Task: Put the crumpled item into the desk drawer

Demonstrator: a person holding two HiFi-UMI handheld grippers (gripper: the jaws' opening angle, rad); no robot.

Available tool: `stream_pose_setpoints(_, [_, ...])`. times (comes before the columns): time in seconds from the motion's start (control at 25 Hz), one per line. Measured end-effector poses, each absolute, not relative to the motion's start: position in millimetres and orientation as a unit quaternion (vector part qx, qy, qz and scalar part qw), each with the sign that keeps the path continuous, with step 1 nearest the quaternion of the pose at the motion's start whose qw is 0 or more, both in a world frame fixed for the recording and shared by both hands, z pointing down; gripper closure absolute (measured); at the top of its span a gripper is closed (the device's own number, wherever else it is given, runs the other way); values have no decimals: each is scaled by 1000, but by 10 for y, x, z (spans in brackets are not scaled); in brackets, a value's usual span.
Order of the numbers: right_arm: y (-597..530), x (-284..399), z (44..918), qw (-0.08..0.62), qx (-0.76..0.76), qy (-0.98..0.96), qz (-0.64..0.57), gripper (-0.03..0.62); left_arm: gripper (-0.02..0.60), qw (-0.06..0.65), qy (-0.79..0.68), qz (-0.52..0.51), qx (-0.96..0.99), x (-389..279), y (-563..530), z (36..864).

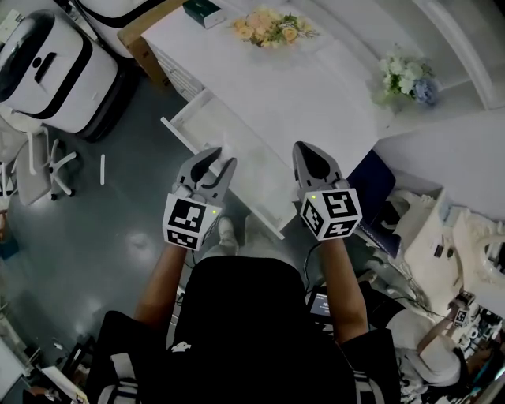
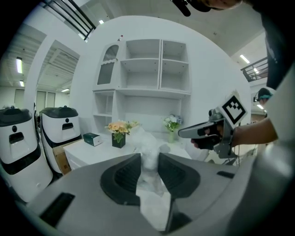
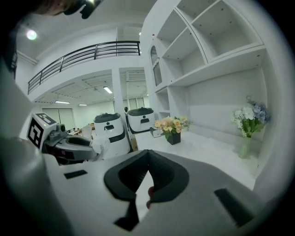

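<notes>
The crumpled white item (image 2: 150, 152) sits pinched between the jaws of my left gripper (image 2: 150, 160). In the head view the left gripper (image 1: 216, 158) hangs over the open white desk drawer (image 1: 197, 118), and the crumpled item (image 1: 226, 150) shows at its tips. My right gripper (image 1: 309, 155) hovers to the right of it, over the desk's front edge, with its jaws together and nothing between them. The right gripper view shows its jaws (image 3: 147, 154) meeting at the tips, with the left gripper (image 3: 69, 147) and the crumpled item (image 3: 99, 145) off to the left.
On the white desk (image 1: 308, 95) stand a flower arrangement (image 1: 272, 28), a vase of flowers (image 1: 406, 79) and a green box (image 1: 203, 11). White machines (image 1: 55, 67) and a chair (image 1: 39, 166) stand at the left. White shelves (image 2: 159, 69) rise behind the desk.
</notes>
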State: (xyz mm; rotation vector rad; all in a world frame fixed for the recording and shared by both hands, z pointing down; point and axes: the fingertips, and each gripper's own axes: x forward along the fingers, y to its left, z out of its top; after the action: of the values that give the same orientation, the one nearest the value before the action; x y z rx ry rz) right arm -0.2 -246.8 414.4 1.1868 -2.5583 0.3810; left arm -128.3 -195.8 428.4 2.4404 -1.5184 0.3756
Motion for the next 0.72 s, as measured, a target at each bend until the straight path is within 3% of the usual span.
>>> stream_pose_setpoints(0.72, [-2826,170,4633,160,406,-882,177,597,476,119,-465,262,837,-1002,-2156,5192])
